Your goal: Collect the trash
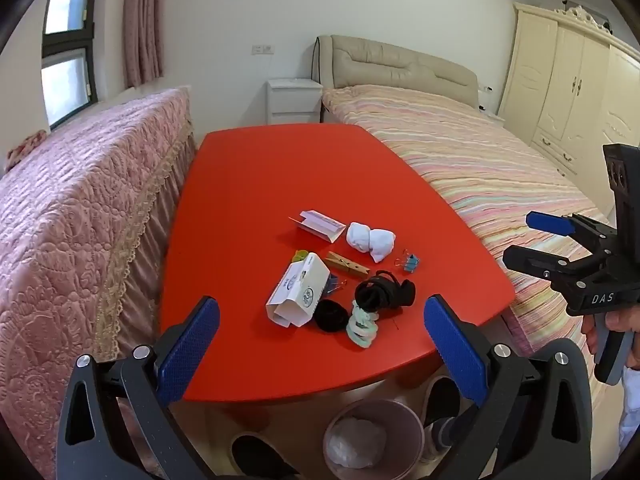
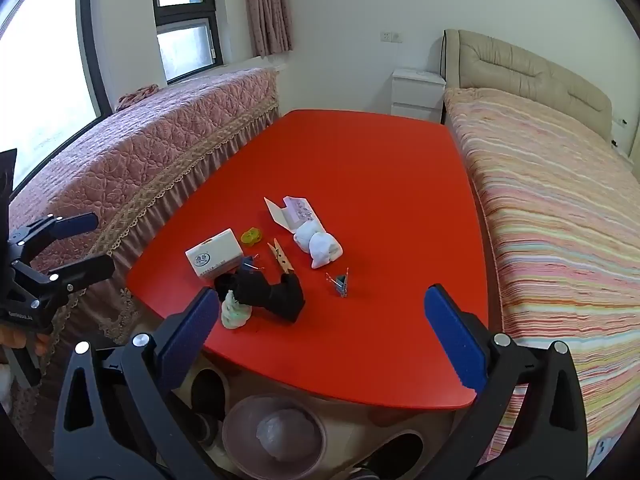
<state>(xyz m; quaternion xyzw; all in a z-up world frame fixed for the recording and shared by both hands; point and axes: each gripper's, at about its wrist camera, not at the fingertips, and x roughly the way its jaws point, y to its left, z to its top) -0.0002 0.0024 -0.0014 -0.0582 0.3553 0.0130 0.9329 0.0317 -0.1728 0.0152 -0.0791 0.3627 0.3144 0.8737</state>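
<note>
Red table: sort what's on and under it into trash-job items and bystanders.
Job:
crumpled white tissue wad
opened white cardboard box
flattened white paper carton
pink waste bin under the table

Likely bystanders:
wooden clothespin
blue binder clip
black hair ties
pale green scrunchie
</note>
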